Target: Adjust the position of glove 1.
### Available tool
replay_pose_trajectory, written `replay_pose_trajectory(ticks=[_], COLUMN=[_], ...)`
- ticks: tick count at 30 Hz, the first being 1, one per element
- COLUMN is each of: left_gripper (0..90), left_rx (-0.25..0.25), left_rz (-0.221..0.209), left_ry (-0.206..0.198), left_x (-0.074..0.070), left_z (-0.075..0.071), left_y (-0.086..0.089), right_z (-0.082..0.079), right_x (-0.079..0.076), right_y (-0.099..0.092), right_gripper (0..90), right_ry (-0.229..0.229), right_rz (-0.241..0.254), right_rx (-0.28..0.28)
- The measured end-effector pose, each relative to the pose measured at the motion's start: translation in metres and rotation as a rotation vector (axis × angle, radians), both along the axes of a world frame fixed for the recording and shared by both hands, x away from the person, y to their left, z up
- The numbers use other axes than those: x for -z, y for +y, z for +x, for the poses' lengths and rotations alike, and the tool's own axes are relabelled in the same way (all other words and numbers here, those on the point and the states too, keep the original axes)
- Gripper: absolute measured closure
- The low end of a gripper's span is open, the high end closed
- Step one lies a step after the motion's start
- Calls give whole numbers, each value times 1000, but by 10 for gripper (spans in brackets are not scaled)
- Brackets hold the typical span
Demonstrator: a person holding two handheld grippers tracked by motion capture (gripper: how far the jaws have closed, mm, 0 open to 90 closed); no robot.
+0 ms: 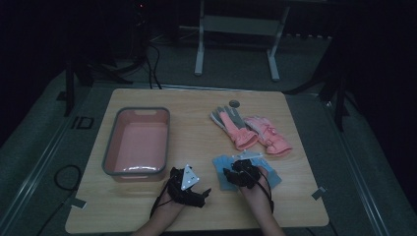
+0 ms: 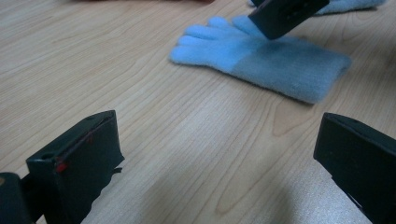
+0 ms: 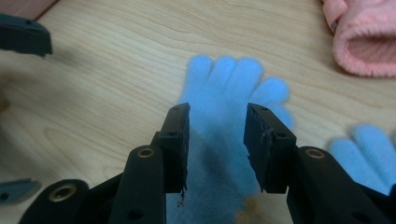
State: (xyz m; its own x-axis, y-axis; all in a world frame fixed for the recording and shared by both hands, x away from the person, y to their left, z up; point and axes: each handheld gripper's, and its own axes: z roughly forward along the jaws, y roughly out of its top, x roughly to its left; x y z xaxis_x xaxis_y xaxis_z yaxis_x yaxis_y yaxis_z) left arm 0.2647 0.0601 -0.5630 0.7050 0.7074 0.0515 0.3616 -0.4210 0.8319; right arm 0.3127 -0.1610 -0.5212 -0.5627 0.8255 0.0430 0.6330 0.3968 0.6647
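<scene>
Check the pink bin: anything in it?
Empty. The pink bin shows a bare, glossy floor in the high view; both blue gloves and both pink gloves lie on the table outside it.

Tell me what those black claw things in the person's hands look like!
Both are black. The left gripper carries a grey three-cornered plate with small dark dots on top, and a thin black cable trails from it. In its own view, a jaw has small red marks at the edges. The right gripper has flat, blocky black jaws with brass-coloured rings at the screw holes.
</scene>
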Motion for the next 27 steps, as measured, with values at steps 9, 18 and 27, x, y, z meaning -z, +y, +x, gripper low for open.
replay_pose_trajectory(ticks=[9,18,27], left_gripper=[9,9,9], left_rx=[5,6,3], left_rz=[-1,-2,-4], left_ry=[2,2,2], left_x=[0,0,0], left_z=[0,0,0], left_y=[1,1,1], right_z=[15,31,39], right_x=[-12,-23,-28], right_y=[-25,-79,-131], right_gripper=[577,582,600], right_ry=[-22,-22,-1], right_rz=[-34,-60,-81], right_rx=[-121,-184,-288])
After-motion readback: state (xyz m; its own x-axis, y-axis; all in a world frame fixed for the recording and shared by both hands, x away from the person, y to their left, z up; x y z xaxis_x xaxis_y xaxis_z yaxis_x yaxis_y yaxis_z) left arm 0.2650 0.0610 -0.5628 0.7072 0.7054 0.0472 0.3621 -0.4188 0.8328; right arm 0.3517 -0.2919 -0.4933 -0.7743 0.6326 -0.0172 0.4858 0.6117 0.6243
